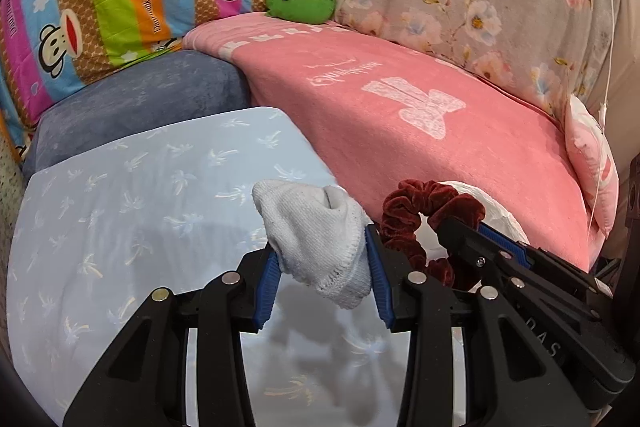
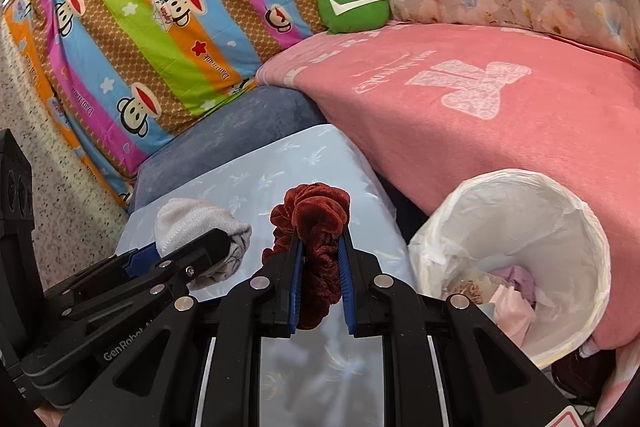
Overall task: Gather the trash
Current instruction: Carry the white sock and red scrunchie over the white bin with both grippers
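Over the pale blue palm-print cushion (image 2: 248, 183), at lower left of the right wrist frame, the left gripper (image 2: 192, 259) pinches a balled white sock (image 2: 192, 223), its blue pads pressed into the knit near the cuff while the toe end bulges free above; at lower centre the right gripper (image 2: 320, 259) squeezes a dark red velvet scrunchie (image 2: 310, 213) between nearly closed jaws, a loop hanging loose below the pads. Lower right, the lined waste bin (image 2: 576, 227) stands against the pink blanket (image 2: 500, 131), already holding crumpled paper and fabric. Risks read plainly: both items are soft and caught off-centre, so either could slide out and land on the cushion short of the bin; the two grippers sit close together and may knock on the way across; and a low approach could snag the loose liner or tip the bin.
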